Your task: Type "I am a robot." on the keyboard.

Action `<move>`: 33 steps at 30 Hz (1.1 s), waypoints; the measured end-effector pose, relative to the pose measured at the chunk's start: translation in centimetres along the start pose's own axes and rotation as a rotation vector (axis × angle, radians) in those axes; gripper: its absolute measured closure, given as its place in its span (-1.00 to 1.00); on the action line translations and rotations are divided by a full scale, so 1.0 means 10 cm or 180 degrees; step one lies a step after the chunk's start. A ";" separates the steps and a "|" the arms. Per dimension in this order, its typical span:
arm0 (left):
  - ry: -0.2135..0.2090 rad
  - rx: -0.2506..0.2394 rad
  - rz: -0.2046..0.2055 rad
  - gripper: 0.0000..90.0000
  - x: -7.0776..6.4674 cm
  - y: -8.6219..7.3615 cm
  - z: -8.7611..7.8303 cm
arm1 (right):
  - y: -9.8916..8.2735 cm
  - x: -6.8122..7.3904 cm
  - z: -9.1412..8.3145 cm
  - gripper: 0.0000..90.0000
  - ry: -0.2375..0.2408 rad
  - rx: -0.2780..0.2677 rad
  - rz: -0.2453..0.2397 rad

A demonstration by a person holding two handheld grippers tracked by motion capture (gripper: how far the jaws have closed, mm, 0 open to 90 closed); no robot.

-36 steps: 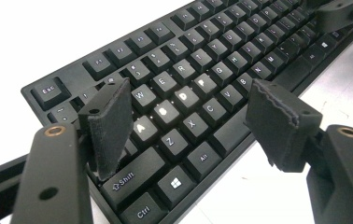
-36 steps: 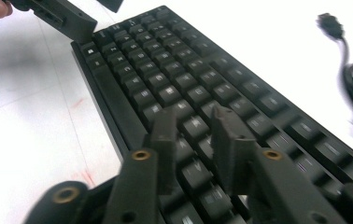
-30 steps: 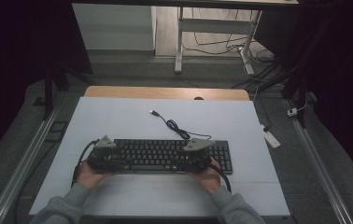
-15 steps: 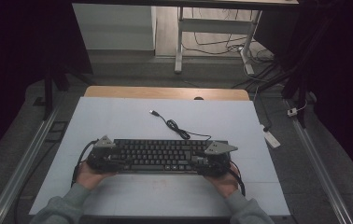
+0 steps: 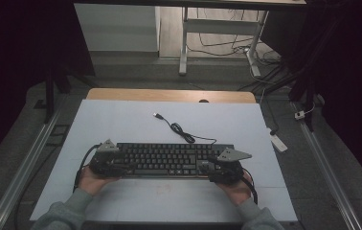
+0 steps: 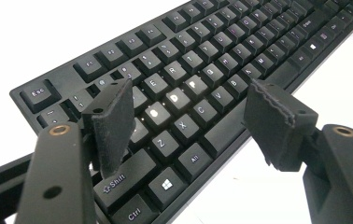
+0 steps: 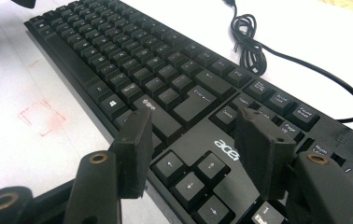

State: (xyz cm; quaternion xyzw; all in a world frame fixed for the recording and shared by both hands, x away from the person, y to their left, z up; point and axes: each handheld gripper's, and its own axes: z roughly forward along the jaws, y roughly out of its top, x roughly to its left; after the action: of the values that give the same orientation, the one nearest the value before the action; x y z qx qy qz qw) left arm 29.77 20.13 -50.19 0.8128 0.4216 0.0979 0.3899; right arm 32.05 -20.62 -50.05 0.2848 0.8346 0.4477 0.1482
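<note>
Both tongs sit at the ends of the black keyboard [image 5: 169, 159], your landmark here. Your left tongs [image 6: 188, 123] hover over its left end with jaws apart, nothing clamped: one pad stands above the Shift and Caps area, the other just off the front edge by the space bar. Your right tongs [image 7: 191, 151] hang over the arrow-key cluster at its right end; their jaws have just been opening and stand wide, with keys below them but no grip.

From above, the grey three-cornered plates and your hands hide both ends of the keyboard, so you cannot tell there whether any pad touches it. The far right keys are cut off in the right gripper view.

The keyboard is matte plastic, long and flat, with square sculpted keycaps; a few near D glare white. The pads are rough black foam with ragged edges. Behind the keyboard, its thin cable [image 5: 181, 132] loops in a loose coil across the smooth pale worktop [image 5: 121, 120].
</note>
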 end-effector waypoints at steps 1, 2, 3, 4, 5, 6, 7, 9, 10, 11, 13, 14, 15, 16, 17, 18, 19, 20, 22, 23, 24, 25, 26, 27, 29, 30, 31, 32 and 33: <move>0.0000 0.0003 0.0010 -0.24 0.00 0.00 0.00 | 0.00 0.00 0.01 0.05 0.0006 0.0005 0.0000; -0.0001 0.0004 0.0027 -0.23 -0.01 0.00 0.00 | 0.00 0.01 0.01 0.05 0.0002 0.0015 -0.0006; -0.0013 0.0002 0.0034 -0.21 -0.02 0.00 0.01 | 0.00 0.01 0.01 0.05 0.0009 0.0015 -0.0009; -0.0018 -0.0004 0.0045 -0.18 -0.03 0.00 0.01 | 0.00 0.01 0.02 0.05 0.0013 0.0011 -0.0008; -0.0028 -0.0007 0.0058 -0.14 -0.04 0.00 0.02 | 0.00 0.01 0.02 0.05 0.0014 0.0008 -0.0005; -0.0037 -0.0001 0.0085 -0.10 -0.04 0.01 0.03 | 0.00 0.01 0.01 0.05 0.0013 0.0011 -0.0004; -0.0042 0.0001 0.0088 -0.04 -0.06 0.01 0.03 | 0.00 0.01 0.01 0.05 0.0011 0.0016 -0.0005; -0.0060 0.0011 0.0122 0.07 -0.08 0.01 0.05 | 0.00 0.00 0.01 0.05 0.0006 0.0022 -0.0006; -0.0077 0.0014 0.0145 0.14 -0.09 0.01 0.06 | 0.00 0.00 0.01 0.05 0.0005 0.0021 -0.0009; -0.0088 0.0018 0.0152 0.20 -0.10 0.01 0.06 | 0.00 0.01 0.01 0.05 0.0009 0.0013 -0.0005; -0.0113 0.0019 0.0180 0.37 -0.12 0.02 0.08 | 0.00 0.01 0.01 0.05 0.0005 0.0018 -0.0005; -0.0132 0.0025 0.0196 0.46 -0.12 0.02 0.09 | 0.00 0.01 0.02 0.05 0.0012 0.0015 0.0002; -0.0157 0.0035 0.0207 0.57 -0.13 0.02 0.10 | 0.00 0.00 0.02 0.05 0.0013 0.0017 0.0001; -0.0175 0.0049 0.0225 0.67 -0.14 0.02 0.11 | 0.00 0.00 0.02 0.05 0.0011 0.0016 -0.0001; -0.0193 0.0060 0.0246 0.78 -0.15 0.02 0.12 | 0.00 0.00 0.02 0.05 0.0013 0.0017 -0.0002; -0.0215 0.0072 0.0254 0.86 -0.16 0.02 0.13 | 0.00 0.00 0.02 0.05 0.0014 0.0018 -0.0003; -0.0234 0.0087 0.0264 0.92 -0.17 0.02 0.13 | 0.00 0.01 0.02 0.05 0.0016 0.0023 -0.0011; -0.0249 0.0098 0.0274 0.96 -0.18 0.02 0.15 | 0.00 0.01 0.02 0.05 0.0018 0.0025 -0.0006; -0.0271 0.0143 0.0303 0.96 -0.20 0.02 0.18 | 0.00 0.01 0.03 0.05 0.0019 0.0033 -0.0010; -0.0283 0.0168 0.0319 0.96 -0.21 0.02 0.20 | 0.00 0.01 0.03 0.05 0.0018 0.0036 -0.0012; -0.0289 0.0198 0.0349 0.97 -0.22 0.02 0.21 | 0.00 0.01 0.03 0.05 0.0005 0.0047 -0.0016; -0.0292 0.0205 0.0354 0.96 -0.24 0.02 0.23 | 0.00 0.01 0.03 0.05 0.0005 0.0051 -0.0017; -0.0294 0.0224 0.0371 0.97 -0.25 0.02 0.24 | 0.00 0.01 0.03 0.05 0.0003 0.0055 -0.0023; -0.0295 0.0238 0.0390 0.97 -0.26 0.02 0.26 | 0.00 0.01 0.03 0.05 0.0009 0.0053 -0.0020; -0.0292 0.0253 0.0397 0.97 -0.27 0.02 0.28 | 0.00 0.00 0.03 0.05 0.0008 0.0057 -0.0020; -0.0289 0.0261 0.0400 0.97 -0.28 0.02 0.29 | 0.00 0.00 0.03 0.05 0.0013 0.0054 -0.0018; -0.0289 0.0261 0.0400 0.97 -0.28 0.02 0.29 | 0.00 0.00 0.04 0.05 0.0013 0.0058 -0.0019; -0.0278 0.0280 0.0419 0.97 -0.28 0.02 0.31 | 0.00 0.00 0.04 0.05 0.0013 0.0061 -0.0021; -0.0274 0.0281 0.0411 0.96 -0.28 0.01 0.32 | 0.00 0.00 0.04 0.05 0.0012 0.0063 -0.0023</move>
State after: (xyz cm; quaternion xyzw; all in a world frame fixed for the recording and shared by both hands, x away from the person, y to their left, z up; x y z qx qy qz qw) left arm 29.63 16.16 -51.74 0.8581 0.3550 0.0691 0.3644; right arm 32.22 -20.39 -50.30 0.2824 0.8403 0.4394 0.1453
